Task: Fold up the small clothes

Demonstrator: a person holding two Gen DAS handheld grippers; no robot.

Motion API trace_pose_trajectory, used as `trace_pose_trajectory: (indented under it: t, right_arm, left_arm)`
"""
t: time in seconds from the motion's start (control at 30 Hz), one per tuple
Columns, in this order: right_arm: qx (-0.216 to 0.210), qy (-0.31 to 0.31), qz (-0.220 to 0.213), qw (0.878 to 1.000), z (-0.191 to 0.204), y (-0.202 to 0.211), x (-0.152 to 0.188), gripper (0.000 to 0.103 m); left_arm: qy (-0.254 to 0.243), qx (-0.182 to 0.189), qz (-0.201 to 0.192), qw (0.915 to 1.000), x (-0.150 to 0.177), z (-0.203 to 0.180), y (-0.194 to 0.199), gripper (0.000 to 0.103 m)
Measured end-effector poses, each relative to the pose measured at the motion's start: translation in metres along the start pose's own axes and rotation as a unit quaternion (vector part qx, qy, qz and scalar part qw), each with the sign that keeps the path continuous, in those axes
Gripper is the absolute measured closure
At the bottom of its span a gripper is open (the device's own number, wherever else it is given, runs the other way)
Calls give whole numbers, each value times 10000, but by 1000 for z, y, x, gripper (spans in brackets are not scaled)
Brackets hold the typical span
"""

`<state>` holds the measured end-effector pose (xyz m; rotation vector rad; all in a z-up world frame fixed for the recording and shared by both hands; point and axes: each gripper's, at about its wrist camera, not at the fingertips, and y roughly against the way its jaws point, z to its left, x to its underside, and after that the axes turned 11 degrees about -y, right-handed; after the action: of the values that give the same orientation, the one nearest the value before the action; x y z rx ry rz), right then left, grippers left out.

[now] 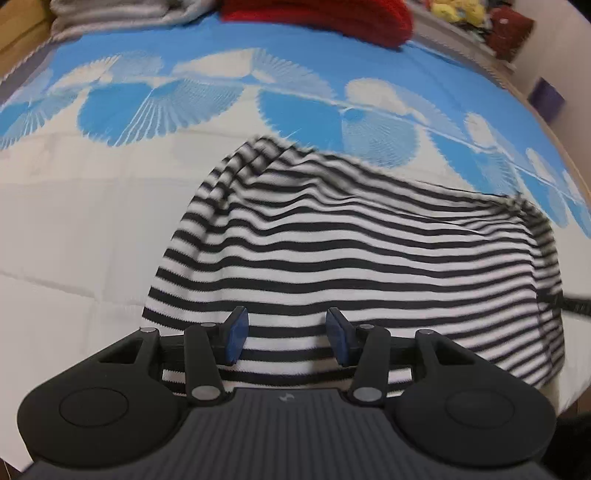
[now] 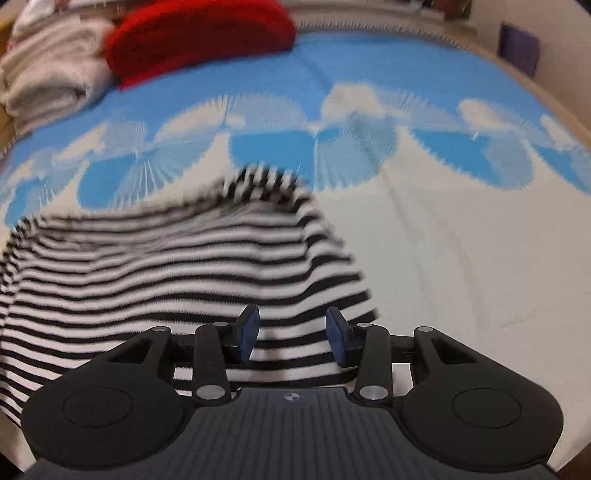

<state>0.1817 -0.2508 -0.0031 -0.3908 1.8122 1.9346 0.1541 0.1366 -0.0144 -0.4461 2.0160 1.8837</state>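
I see the blue and white bedspread (image 1: pixel 92 221) under everything, a red garment (image 1: pixel 321 18) at its far edge. The striped shirt (image 1: pixel 351 251) lies near me. My left gripper (image 1: pixel 287 339) and right gripper (image 2: pixel 292 338) both hang released over its near edge.

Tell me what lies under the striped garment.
The striped garment lies on a blue-and-white quilt, which shows all around it. Anything between garment and quilt is covered and cannot be seen.
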Motion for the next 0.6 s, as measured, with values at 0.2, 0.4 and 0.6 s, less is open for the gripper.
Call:
trace_pose_trajectory:
  t: [0.2, 0.4, 0.6]
  right_arm:
    - [644, -110, 342, 9973, 12, -27, -1, 58]
    - [122, 30, -771, 9969, 35, 12, -5, 58]
    - [-448, 927, 7, 9947, 68, -8, 16, 52]
  left_arm:
    - [289, -351, 268, 9986, -3, 9, -19, 52]
    - [-66, -274, -485, 9984, -10, -2, 9, 52]
    - [-100, -205, -820, 9964, -3, 3, 26, 52]
